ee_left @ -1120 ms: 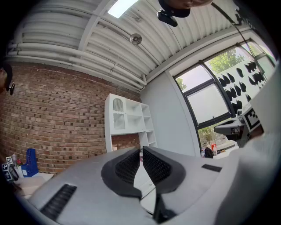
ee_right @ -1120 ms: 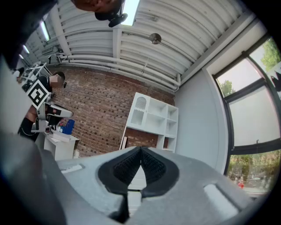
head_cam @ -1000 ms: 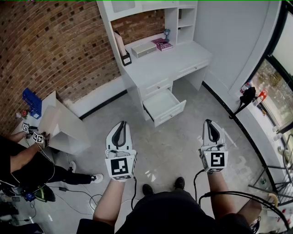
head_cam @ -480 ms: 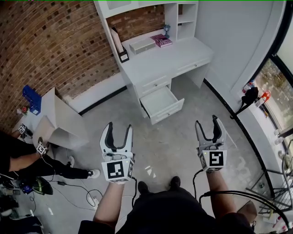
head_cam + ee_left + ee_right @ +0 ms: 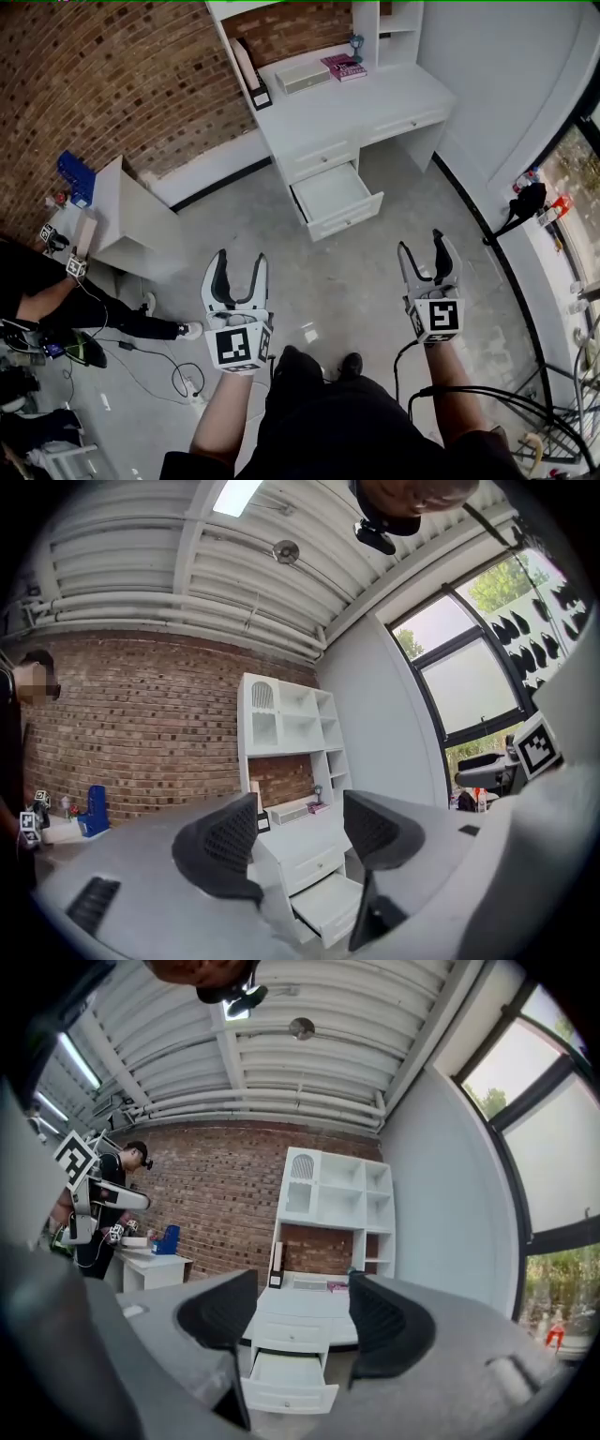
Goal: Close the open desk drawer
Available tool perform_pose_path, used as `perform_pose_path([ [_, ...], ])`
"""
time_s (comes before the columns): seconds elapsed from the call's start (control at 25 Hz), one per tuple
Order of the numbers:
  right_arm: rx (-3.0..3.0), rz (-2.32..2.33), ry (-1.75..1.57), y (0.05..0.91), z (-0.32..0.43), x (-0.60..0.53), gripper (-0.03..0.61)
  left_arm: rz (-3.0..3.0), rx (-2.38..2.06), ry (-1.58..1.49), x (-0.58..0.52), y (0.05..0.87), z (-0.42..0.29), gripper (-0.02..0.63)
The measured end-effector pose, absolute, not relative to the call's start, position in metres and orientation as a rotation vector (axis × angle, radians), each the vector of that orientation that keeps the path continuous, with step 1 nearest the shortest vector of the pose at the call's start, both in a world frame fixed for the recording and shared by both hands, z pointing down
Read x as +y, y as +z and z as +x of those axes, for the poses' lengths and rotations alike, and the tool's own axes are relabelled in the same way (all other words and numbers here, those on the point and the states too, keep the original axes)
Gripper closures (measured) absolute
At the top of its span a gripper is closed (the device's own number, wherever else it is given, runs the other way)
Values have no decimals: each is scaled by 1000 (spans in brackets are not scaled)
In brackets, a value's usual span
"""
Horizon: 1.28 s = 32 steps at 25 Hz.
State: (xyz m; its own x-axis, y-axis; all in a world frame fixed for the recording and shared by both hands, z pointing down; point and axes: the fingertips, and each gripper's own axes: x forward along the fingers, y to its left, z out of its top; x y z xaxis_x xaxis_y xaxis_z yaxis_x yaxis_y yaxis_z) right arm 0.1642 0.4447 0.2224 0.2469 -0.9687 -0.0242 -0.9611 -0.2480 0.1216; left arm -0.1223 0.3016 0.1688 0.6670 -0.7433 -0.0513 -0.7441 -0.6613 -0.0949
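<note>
at the far left of the head view another person (image 5: 56, 309) sits low by the brick wall (image 5: 122, 84).

the left hand-held gripper (image 5: 240, 262) is held out level in front of the body on a bare left forearm (image 5: 225, 403), marker cube toward the camera and jaws pointing away over the grey floor (image 5: 356, 281). in the left gripper view its two dark ribbed pads (image 5: 230, 841) are spreading apart, released, with nothing gripped between them; only the far-off furniture shows through the gap.

ahead, between the two tools and well apart from both, the white desk (image 5: 375, 108) stands against the wall. its lower drawer (image 5: 337, 197) is pulled out and open, its inside looking bare, under a closed drawer.

the right hand-held gripper (image 5: 422, 248) is held out level too, on a straight right forearm (image 5: 445, 394), a little farther forward than the left one. its jaws are also opening, released and holding nothing; in the right gripper view the open drawer (image 5: 286, 1377) sits low in the gap between them, well off.
</note>
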Motion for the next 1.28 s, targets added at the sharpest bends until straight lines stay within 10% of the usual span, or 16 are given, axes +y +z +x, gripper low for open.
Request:
perform_pose_path([
  [1.28,-1640,2083,518,505,224,181,297,-3014,1082,-453,36,384,-40,333],
])
